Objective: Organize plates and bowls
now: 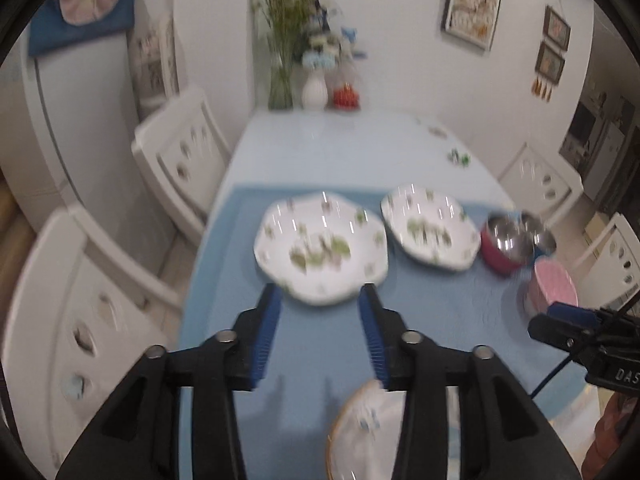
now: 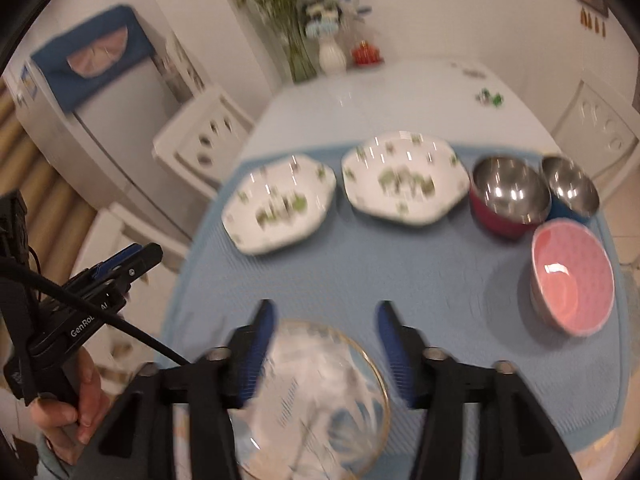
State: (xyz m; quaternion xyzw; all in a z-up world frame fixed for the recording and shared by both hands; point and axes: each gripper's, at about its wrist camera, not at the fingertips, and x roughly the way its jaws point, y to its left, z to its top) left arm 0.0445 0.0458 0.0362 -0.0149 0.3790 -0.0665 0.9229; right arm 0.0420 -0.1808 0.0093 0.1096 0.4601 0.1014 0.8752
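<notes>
Nearest you, the gold-rimmed plate lies flat on the blue mat at the desk's near edge. Your right tool hangs above it with its blue fingers spread wide and nothing between them. Your left tool is likewise open and empty over the mat, its tips pointing at the near rim of the left floral dish; whether they touch the dish is lost in the blur.

To the right, the pink bowl sits upright near the mat's right edge, apart from the plate.

Further back, a row runs across the mat: the left floral dish, then the right floral dish just beside it, then a red-sided steel bowl with a blue-sided steel bowl close against it.

Beyond the mat, the pale desk carries vases of flowers against the far wall.
</notes>
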